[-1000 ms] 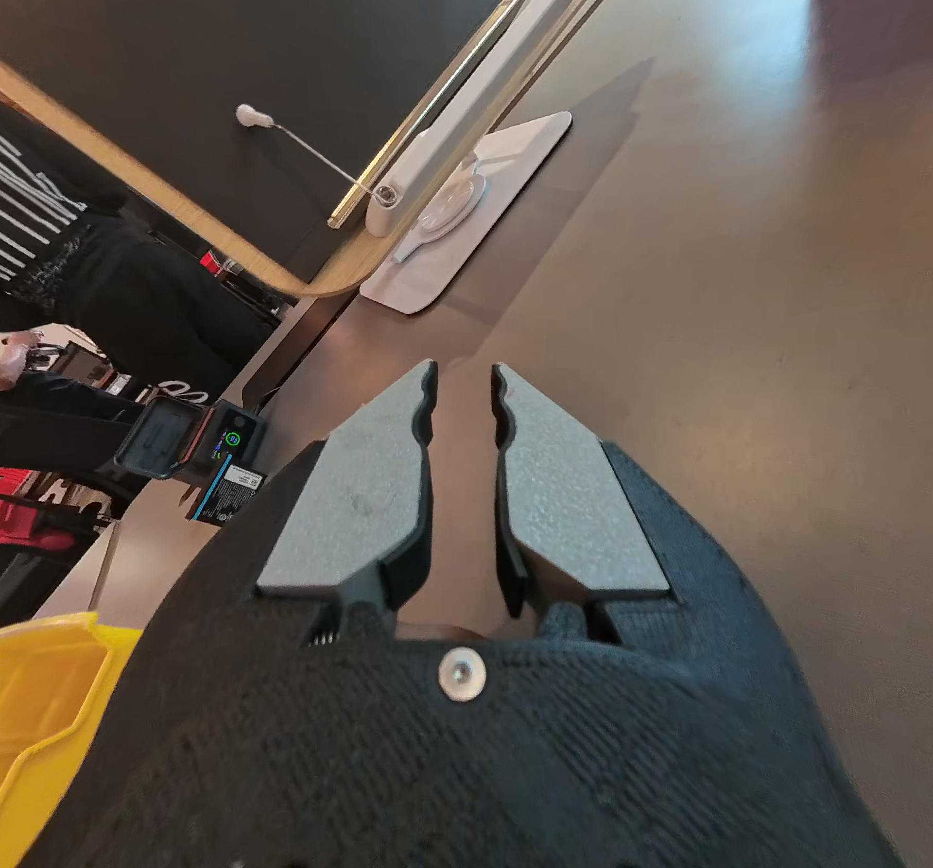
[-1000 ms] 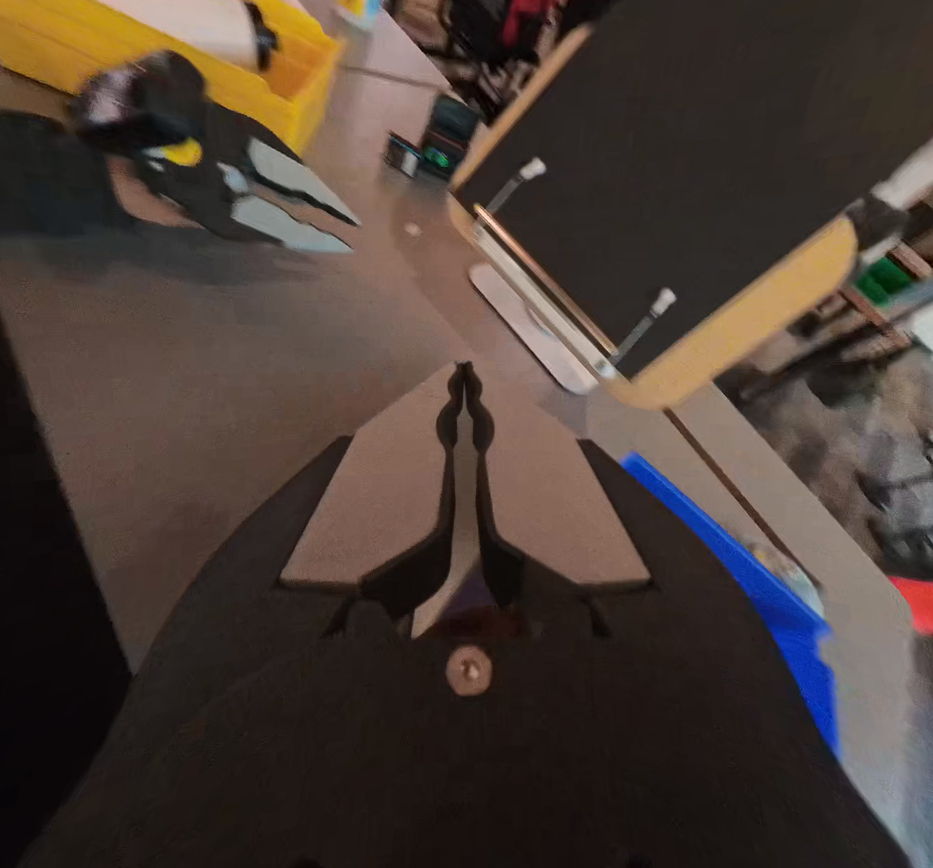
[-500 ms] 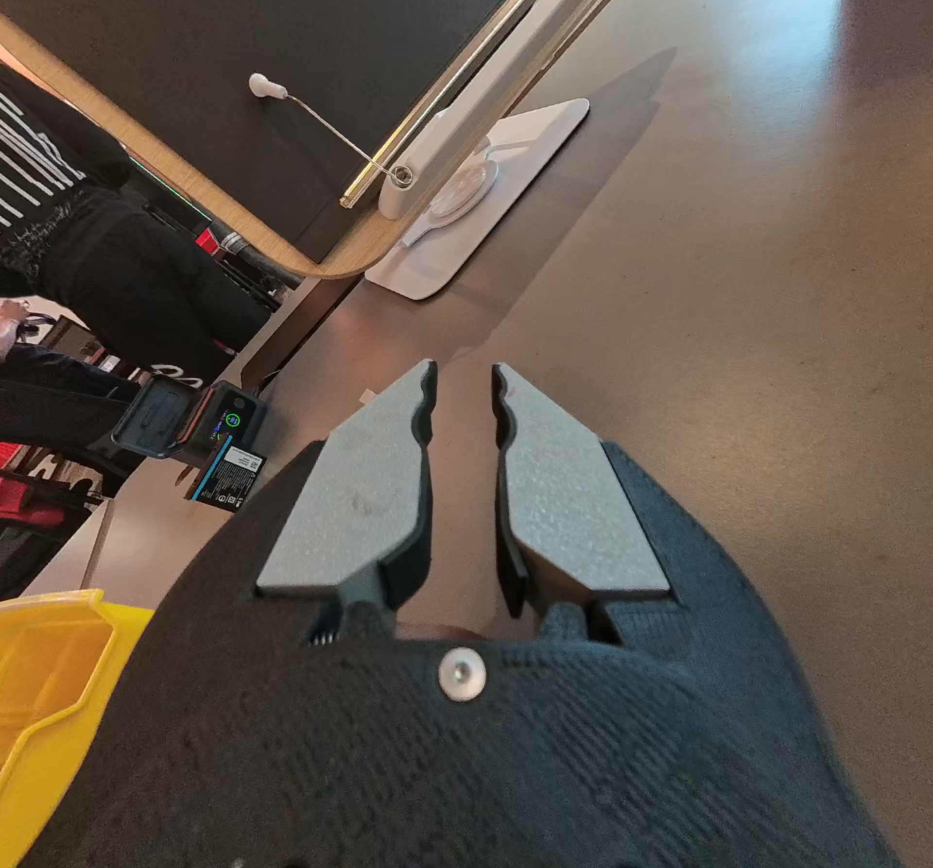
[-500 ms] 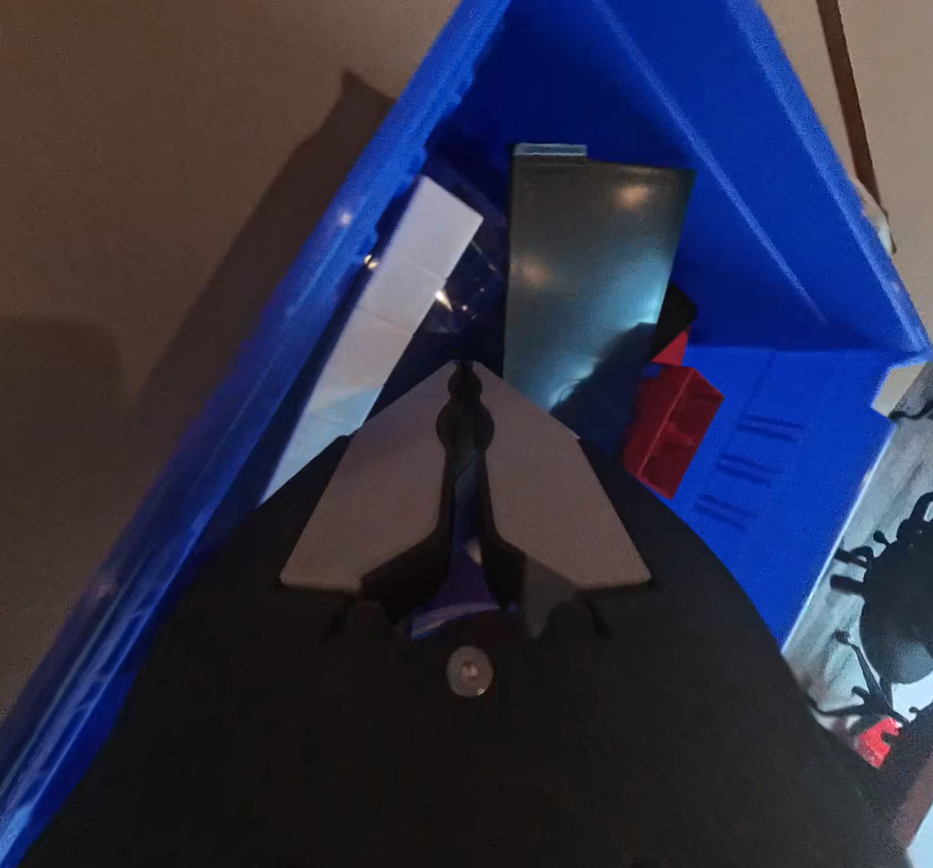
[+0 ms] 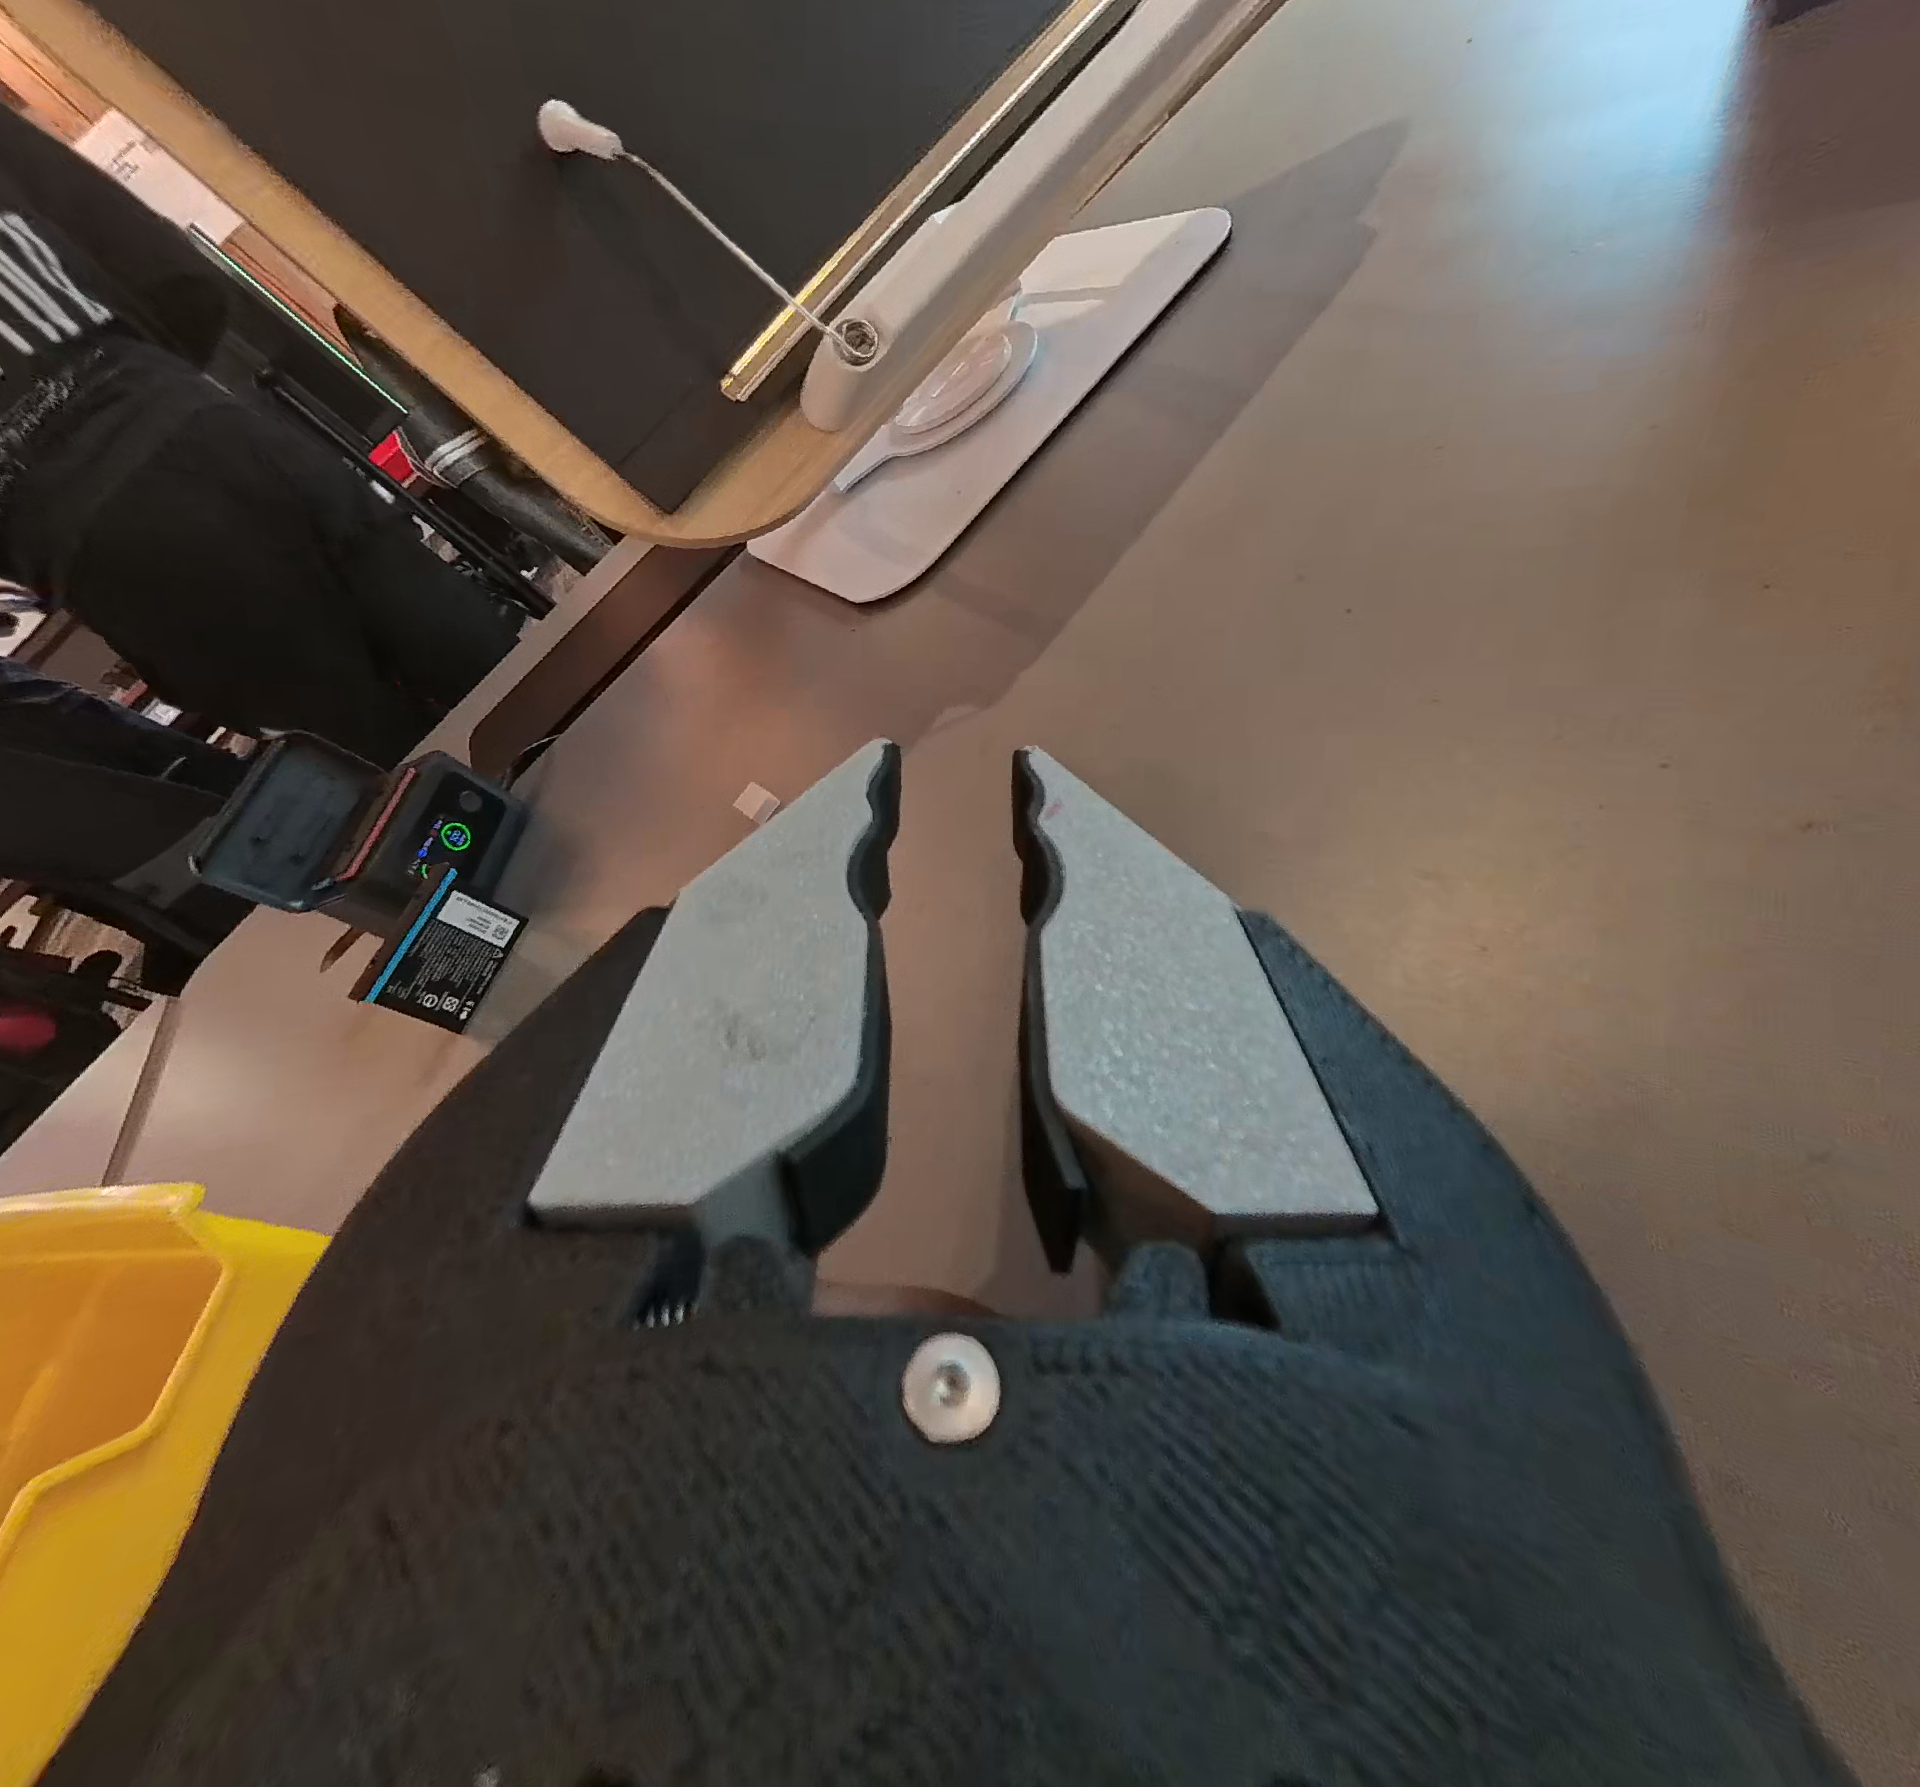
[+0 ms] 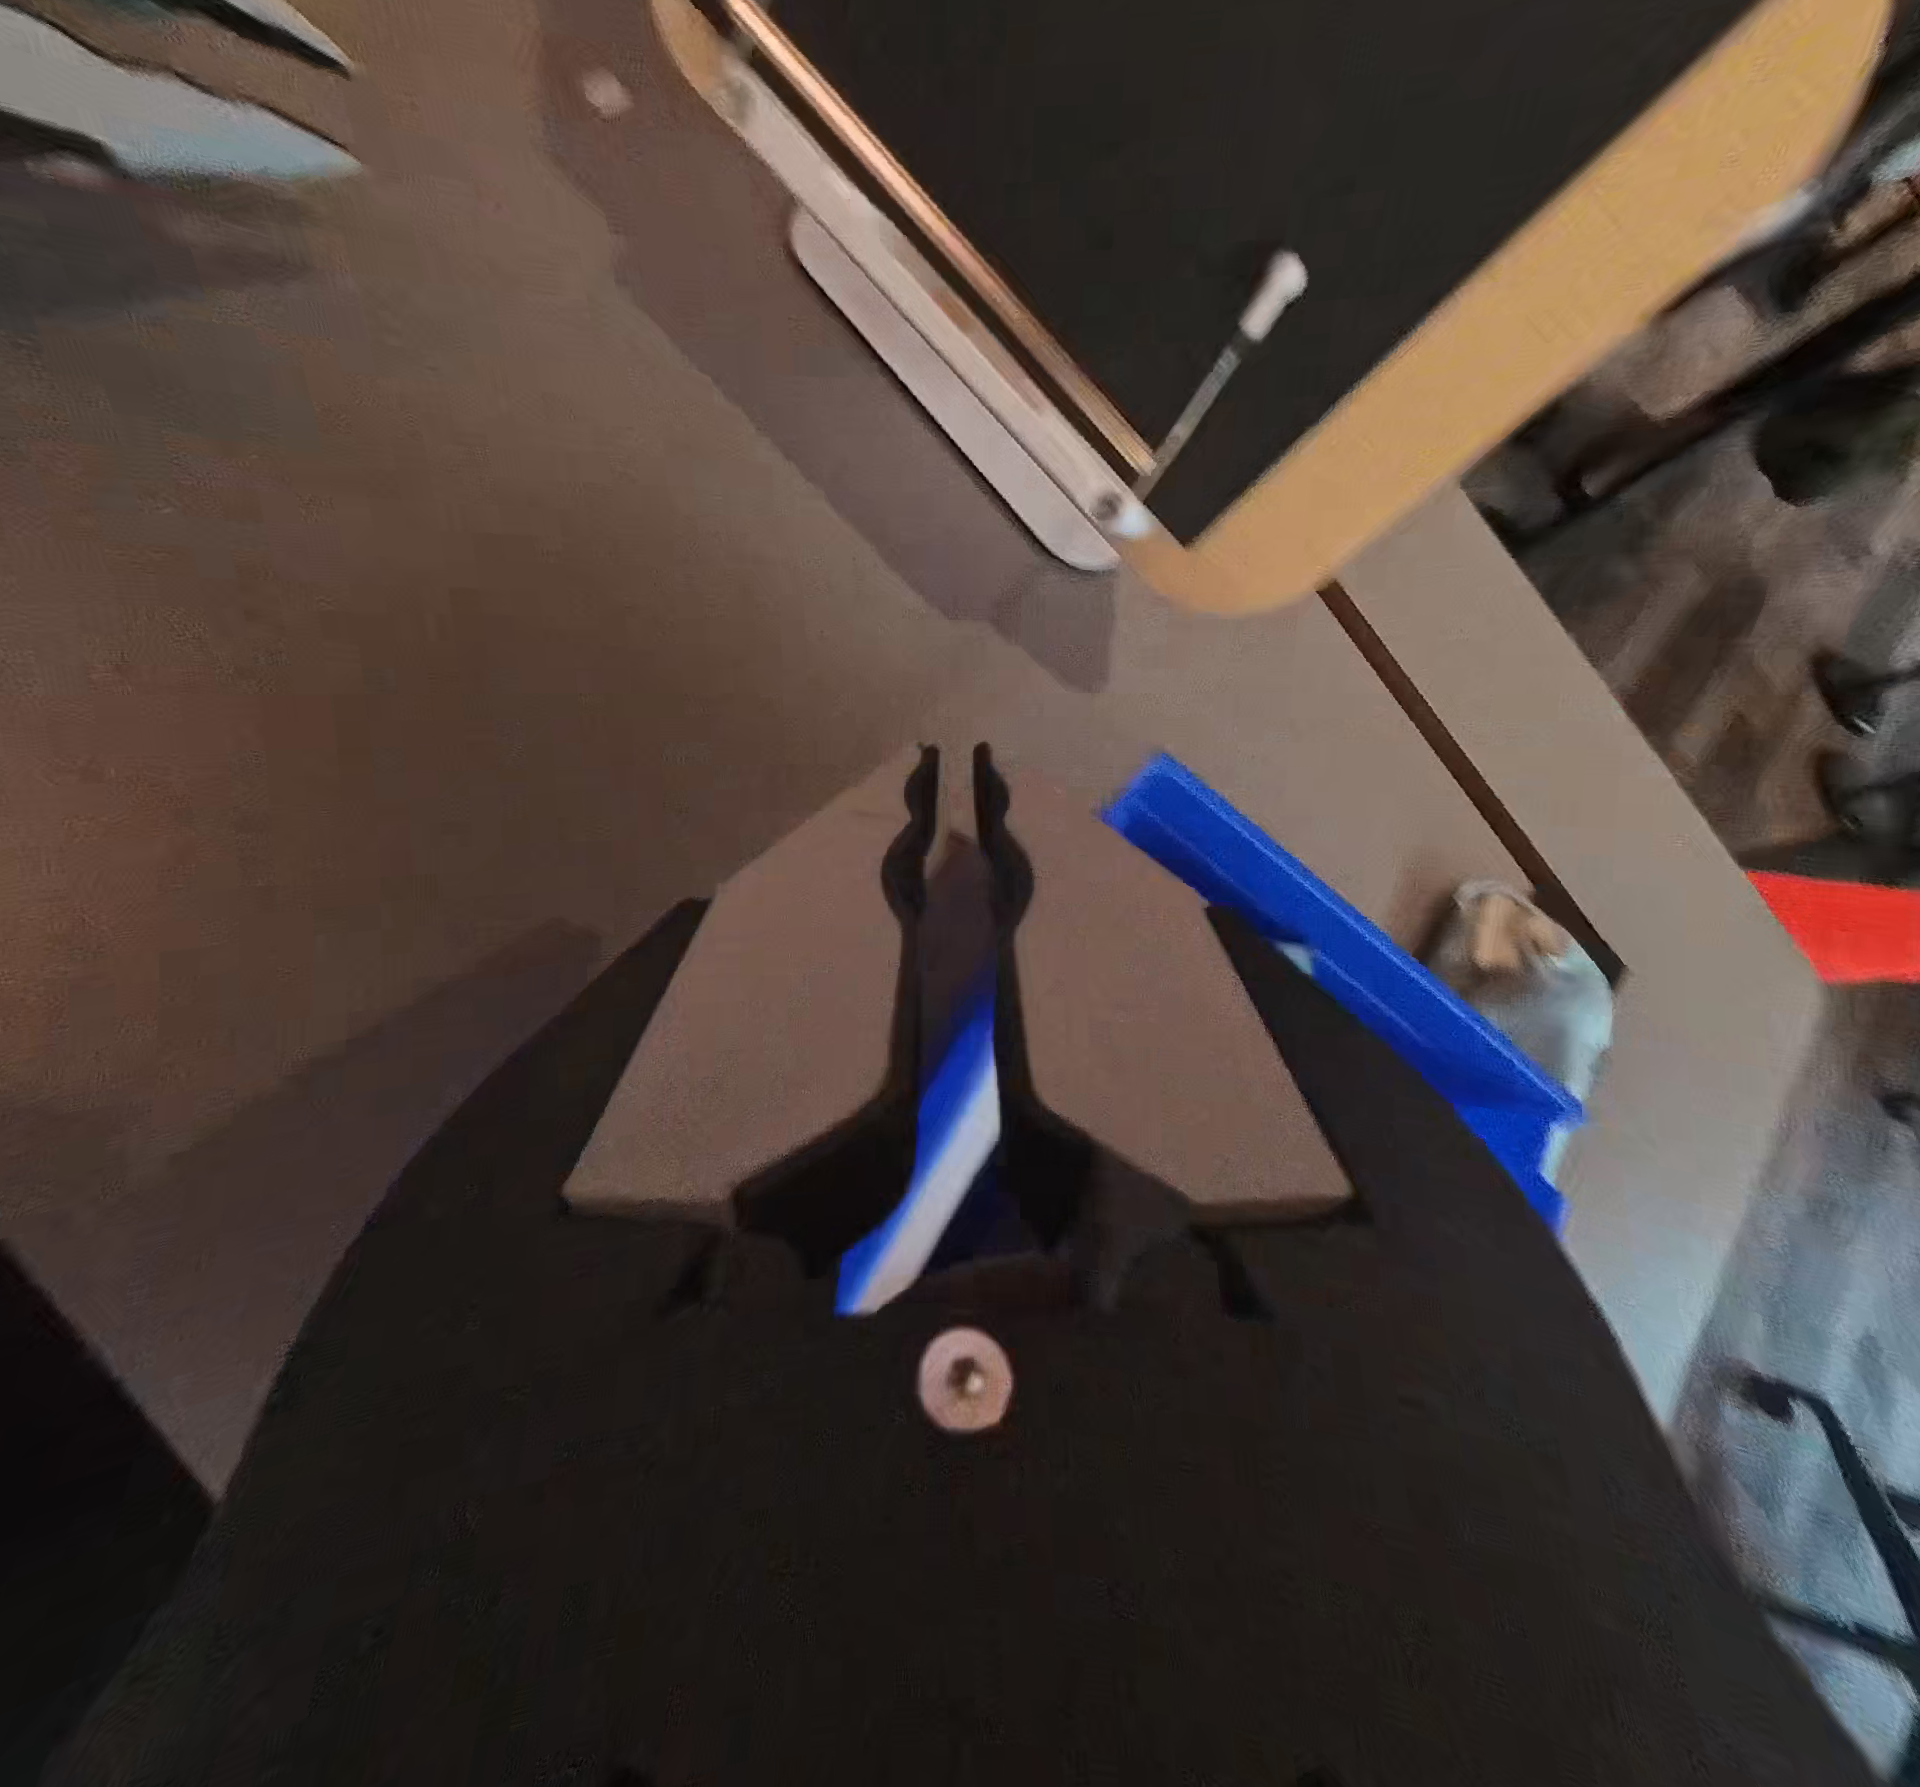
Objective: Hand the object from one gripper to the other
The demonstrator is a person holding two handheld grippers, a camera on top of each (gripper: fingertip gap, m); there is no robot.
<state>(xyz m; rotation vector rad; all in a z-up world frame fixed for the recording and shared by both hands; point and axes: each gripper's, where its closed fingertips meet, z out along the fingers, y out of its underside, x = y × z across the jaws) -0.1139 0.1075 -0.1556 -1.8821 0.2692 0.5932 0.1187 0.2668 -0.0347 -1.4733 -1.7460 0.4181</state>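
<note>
The object (image 6: 951, 1129), a thin blue-and-white piece, sits between the fingers of the right tool (image 6: 956, 761), deep toward the hinge; the view is blurred and its exact kind cannot be told. The right tool appears clenched on it, tips nearly meeting with only a narrow gap. The left tool (image 5: 956, 771) is released: jaws apart, nothing between them, held low over the brown desk (image 5: 1507, 698).

Outward from the right tool: the blue bin (image 6: 1340, 937) lies just right of it, the black board with wooden edge (image 6: 1507, 283) stands farther off, and the left tool's grey fingers show at the far left.

Outward from the left tool: a white stand base (image 5: 997, 407) ahead, a small black device with a lit screen (image 5: 447, 833) to the left, a yellow bin (image 5: 94, 1342) at near left.

Judgement: the step in hand is bringing the held piece toward the waiting left tool. To do it well, present the free end clear of the right fingers, and keep the right grip firm until the left has closed.

Against half a second earlier, the right tool has lifted from inside the blue bin and swung toward the desk centre; the left tool has barely shifted.
</note>
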